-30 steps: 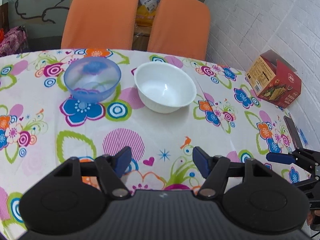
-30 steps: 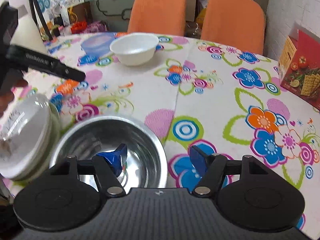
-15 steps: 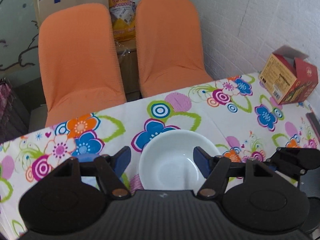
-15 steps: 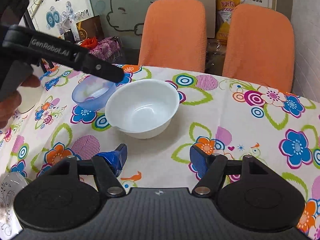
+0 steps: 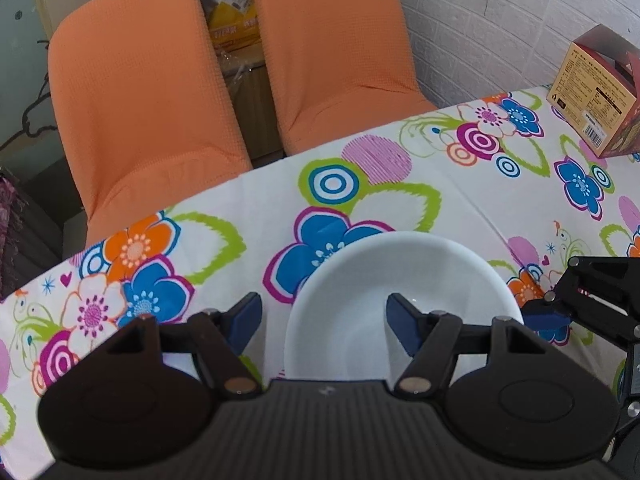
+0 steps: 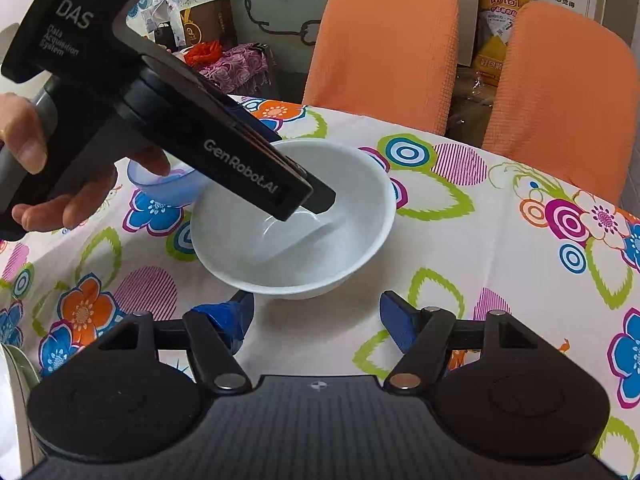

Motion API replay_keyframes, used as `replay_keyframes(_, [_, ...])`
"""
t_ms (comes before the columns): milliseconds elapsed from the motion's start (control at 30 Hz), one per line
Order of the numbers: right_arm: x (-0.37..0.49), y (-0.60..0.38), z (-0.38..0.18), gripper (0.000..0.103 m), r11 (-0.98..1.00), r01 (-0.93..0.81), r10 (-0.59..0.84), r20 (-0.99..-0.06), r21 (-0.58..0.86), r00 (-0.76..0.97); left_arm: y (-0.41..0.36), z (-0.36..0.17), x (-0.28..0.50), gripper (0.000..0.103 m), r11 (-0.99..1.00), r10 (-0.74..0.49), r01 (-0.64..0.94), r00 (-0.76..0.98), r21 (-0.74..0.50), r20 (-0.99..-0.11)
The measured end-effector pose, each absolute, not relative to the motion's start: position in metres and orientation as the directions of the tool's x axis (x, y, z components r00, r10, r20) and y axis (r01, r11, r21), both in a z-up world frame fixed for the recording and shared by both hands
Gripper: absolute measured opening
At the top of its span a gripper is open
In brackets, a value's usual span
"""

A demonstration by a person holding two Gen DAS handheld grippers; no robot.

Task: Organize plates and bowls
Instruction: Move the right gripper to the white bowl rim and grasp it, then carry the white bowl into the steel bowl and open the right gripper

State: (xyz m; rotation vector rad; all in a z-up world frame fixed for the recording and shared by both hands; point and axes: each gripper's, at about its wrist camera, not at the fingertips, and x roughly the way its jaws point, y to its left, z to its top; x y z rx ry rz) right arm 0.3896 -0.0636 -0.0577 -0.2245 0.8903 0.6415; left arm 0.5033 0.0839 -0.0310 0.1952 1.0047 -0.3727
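The white bowl (image 6: 294,220) sits on the flowered table (image 6: 500,248) near its far edge, where two orange chairs (image 6: 384,44) stand close behind. The left gripper (image 5: 324,320) hangs over the bowl's left rim with its blue fingers (image 5: 400,322) spread wide, one outside the rim and one over the hollow; in the right wrist view its black body slants down from the upper left and its tip reaches inside the bowl, though whether it touches the wall cannot be told. A bare hand (image 6: 48,184) grips its handle at the left edge of that view. Just beside the white bowl, on its left, a blue see-through bowl (image 6: 168,184) stands, mostly hidden by the gripper and hand. The right gripper (image 6: 316,322) is held nearer the viewer than the white bowl, fingers apart and holding nothing, with only bare cloth between them. To the right of the white bowl the table lies open as far as a red and tan cardboard box (image 5: 600,96) standing toward the far right corner by the white brick wall (image 5: 500,20). At the lower left edge of the right wrist view a pale rim of some dish shows, too cut off to identify.
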Motion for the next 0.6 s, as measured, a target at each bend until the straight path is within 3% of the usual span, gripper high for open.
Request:
replay_keyframes(300, [0.395, -0.052, -0.060, 0.056, 0.765, -0.642, 0.457, -0.739, 0.043, 0.496, 0.077, -0.040, 0.504, 0.068, 0.912, -0.239, 0.409, 0.491, -0.020, -0.838])
replay_keyframes(367, [0.395, -0.052, -0.060, 0.056, 0.762, -0.647, 0.459, -0.725, 0.025, 0.513, 0.077, -0.036, 0.503, 0.059, 0.914, -0.232, 0.406, 0.506, -0.007, -0.831])
replay_keyframes(600, [0.387, -0.055, -0.047, 0.056, 0.772, -0.634, 0.439, -0.687, -0.042, 0.580, 0.074, -0.008, 0.490, 0.059, 0.916, -0.264, 0.400, 0.523, -0.040, -0.811])
